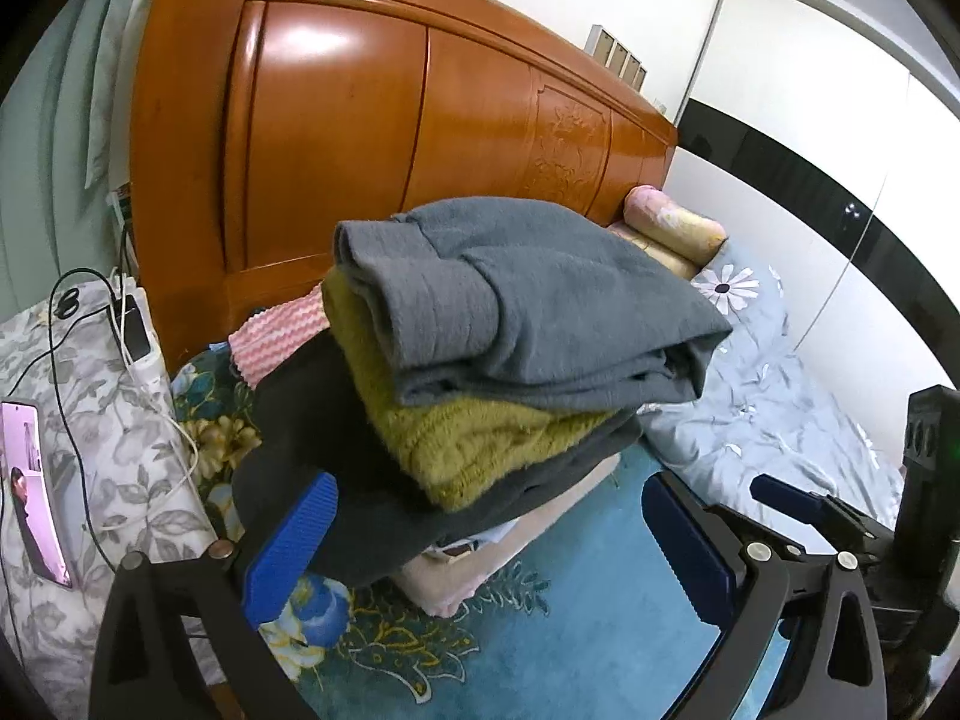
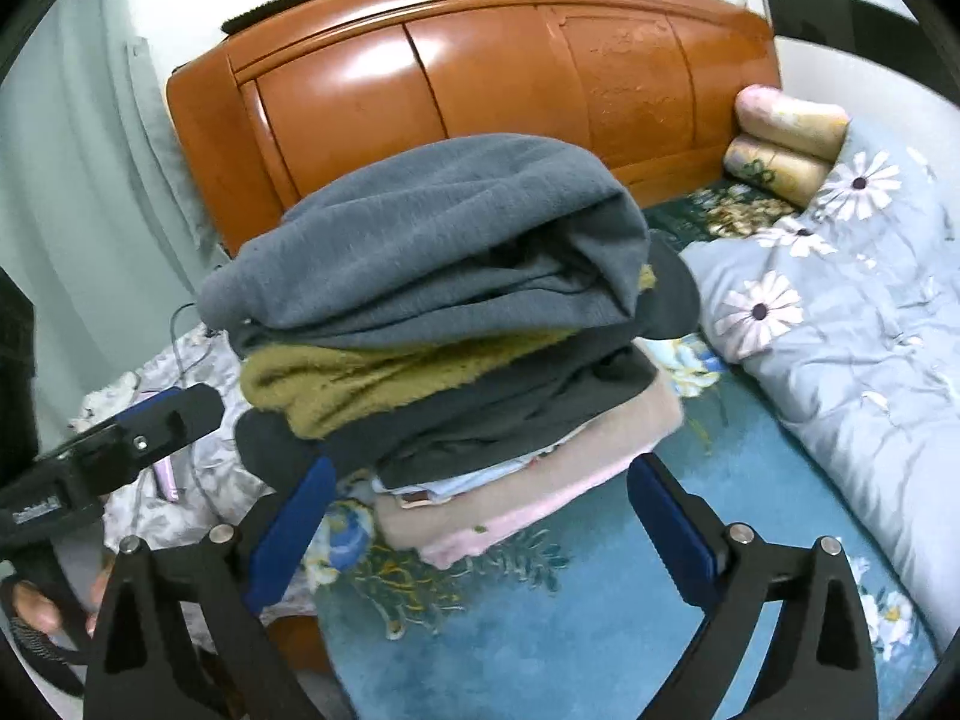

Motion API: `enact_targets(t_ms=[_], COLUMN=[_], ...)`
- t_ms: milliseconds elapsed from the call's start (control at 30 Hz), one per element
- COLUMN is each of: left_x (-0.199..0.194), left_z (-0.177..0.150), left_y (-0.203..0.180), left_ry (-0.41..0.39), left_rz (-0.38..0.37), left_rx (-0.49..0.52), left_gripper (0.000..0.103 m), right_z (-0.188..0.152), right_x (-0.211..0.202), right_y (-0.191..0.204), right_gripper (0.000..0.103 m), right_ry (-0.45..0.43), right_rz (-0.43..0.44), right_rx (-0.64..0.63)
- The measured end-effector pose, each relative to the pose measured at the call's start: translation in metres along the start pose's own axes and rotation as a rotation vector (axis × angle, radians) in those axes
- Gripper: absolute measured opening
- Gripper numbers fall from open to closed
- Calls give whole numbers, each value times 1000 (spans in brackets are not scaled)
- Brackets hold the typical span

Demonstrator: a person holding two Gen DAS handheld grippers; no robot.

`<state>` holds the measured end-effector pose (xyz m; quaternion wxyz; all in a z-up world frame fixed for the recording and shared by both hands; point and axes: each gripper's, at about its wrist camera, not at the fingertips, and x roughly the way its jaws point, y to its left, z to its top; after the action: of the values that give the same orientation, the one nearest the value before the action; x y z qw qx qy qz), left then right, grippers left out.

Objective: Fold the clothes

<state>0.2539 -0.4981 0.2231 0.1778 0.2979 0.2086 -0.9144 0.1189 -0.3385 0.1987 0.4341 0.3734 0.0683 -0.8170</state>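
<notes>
A stack of folded clothes sits on the teal floral bedsheet (image 1: 570, 630). A grey sweater (image 1: 540, 300) (image 2: 432, 240) lies on top, an olive fuzzy garment (image 1: 468, 444) (image 2: 360, 378) under it, then a dark garment (image 1: 324, 456) (image 2: 516, 414) and a beige-pink piece (image 1: 462, 582) (image 2: 540, 486) at the bottom. My left gripper (image 1: 489, 546) is open just in front of the stack's lower layers, its left pad close against the dark garment. My right gripper (image 2: 483, 531) is open too, facing the stack's bottom edge with nothing held. Each gripper shows at the side of the other's view.
An orange wooden headboard (image 1: 372, 120) rises behind the stack. A grey flowered quilt (image 2: 840, 312) and rolled pillows (image 2: 786, 132) lie to the right. On the left, a leaf-patterned cover (image 1: 120, 450) carries a lit phone (image 1: 33, 492), a power strip (image 1: 135, 324) and cables. A hand (image 2: 36, 606) shows at lower left.
</notes>
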Motion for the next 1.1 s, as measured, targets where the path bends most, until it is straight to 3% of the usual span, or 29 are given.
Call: enact_targets(t_ms=[133,433,633,1100], left_x=[1,13,22,33], left_z=[-6,-15,-19,-22], left_y=[-1,7,11,19], left_ry=[1,-20,-36,-57], left_rz=[22,28,65,70], left_rx=[5,-26,-30,-43], left_gripper=[103,103,103,103], right_z=[-4,-9,-9,-10], right_x=[-3,-6,1,11], right_y=[-4,4,8,20], right_gripper=[102,103,103,103], right_ry=[-48,-176,-189,-178], right_rz=[-24,-174,-182,-169], right_rx=[29,-77,-91,-123])
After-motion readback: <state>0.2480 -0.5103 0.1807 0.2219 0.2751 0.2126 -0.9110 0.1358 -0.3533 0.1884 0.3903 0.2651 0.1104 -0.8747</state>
